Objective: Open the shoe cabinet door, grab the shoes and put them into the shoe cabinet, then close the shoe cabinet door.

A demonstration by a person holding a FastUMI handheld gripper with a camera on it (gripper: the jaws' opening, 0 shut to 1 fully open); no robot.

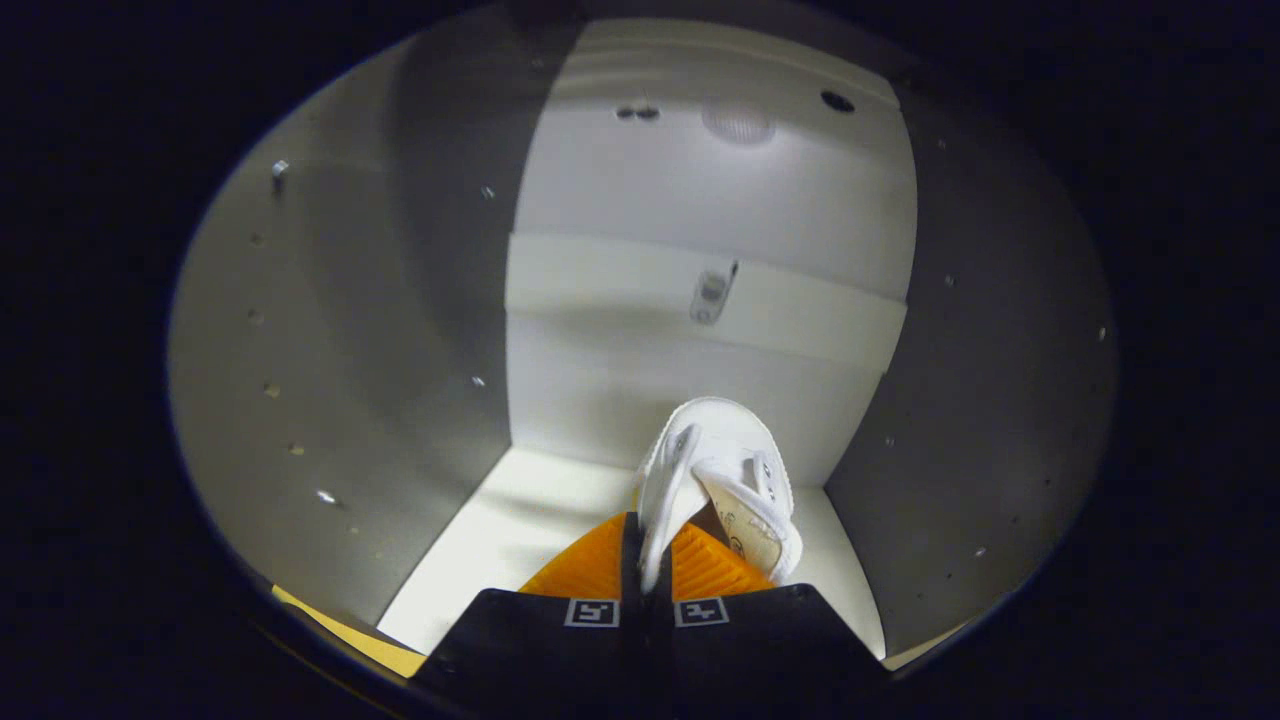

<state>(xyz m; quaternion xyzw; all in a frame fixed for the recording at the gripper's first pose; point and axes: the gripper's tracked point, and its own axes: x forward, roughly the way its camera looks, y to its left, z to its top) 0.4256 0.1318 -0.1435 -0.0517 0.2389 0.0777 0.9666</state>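
Gripper view: the gripper pinches a white shoe by its side wall, both fingers pressed together on the thin canvas edge. The shoe is a small lace-up canvas type with metal eyelets; its opening faces the camera and its toe points toward the back wall. It hangs inside the shoe cabinet, just ahead of the fingers and over the front part of the floor panel. The cabinet is white, smooth and flat-panelled. Both side walls carry rows of small shelf-pin holes. A horizontal rail crosses the back wall and bears a small metal fitting. Bare floor lies left of the shoe and toward the rear edge.
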